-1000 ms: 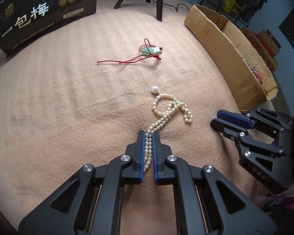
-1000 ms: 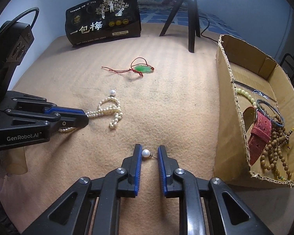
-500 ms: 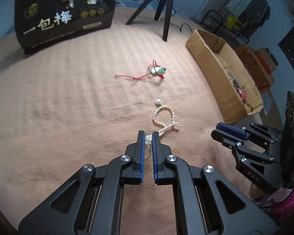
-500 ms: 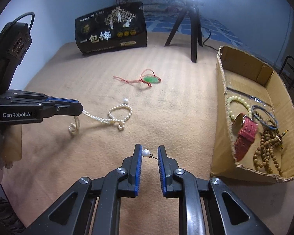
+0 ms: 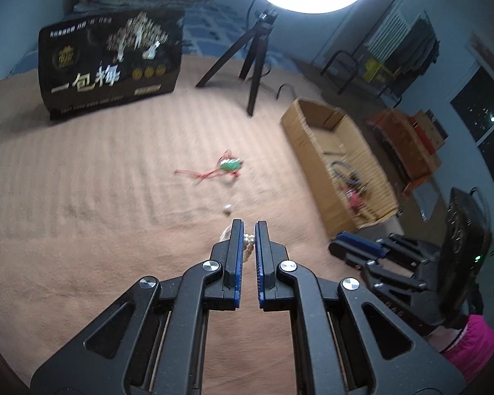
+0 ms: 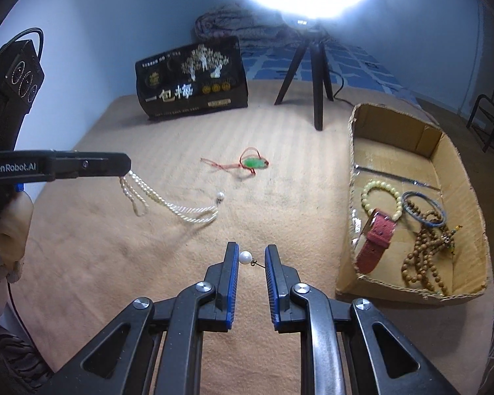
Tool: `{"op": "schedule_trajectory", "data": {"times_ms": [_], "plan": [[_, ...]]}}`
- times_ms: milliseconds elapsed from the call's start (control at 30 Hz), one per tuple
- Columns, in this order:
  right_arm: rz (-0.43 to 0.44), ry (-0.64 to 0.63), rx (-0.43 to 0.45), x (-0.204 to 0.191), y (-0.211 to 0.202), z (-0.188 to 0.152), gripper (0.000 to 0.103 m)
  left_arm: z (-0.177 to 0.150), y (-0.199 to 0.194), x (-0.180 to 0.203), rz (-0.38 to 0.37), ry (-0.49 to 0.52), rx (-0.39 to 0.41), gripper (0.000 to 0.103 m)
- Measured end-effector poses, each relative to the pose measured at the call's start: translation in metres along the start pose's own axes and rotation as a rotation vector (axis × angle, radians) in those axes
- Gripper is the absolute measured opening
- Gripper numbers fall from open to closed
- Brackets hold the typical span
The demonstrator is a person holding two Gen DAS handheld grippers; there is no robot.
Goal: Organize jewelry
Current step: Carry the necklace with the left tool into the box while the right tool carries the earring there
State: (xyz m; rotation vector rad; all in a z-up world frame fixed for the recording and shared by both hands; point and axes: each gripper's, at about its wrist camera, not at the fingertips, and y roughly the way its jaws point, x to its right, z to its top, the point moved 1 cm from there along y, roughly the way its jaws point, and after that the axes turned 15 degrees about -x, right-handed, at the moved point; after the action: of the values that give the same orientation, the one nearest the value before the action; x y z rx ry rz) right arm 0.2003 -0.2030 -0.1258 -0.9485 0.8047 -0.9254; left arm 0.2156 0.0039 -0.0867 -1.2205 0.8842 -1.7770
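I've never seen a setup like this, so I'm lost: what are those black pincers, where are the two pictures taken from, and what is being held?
No robot here: a person holds a hand-held claw in each hand, each with a camera looking along its fingers. One picture is from the left claw, the other from the right claw. The left claw is shut on a pearl necklace that dangles towards the tan blanket. The right claw pinches a pearl earring. A green pendant lies on the blanket. The cardboard box already holds bracelets and a red strap.
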Motion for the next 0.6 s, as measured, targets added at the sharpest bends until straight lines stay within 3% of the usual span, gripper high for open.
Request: {"op": "schedule_trajectory", "data": {"times_ms": [600], "plan": [[-0.02,0.066,0.089,0.047,-0.068,0.007,0.014,0.029,-0.028,0.061,-0.078,0.045,0.096,0.005]]}}
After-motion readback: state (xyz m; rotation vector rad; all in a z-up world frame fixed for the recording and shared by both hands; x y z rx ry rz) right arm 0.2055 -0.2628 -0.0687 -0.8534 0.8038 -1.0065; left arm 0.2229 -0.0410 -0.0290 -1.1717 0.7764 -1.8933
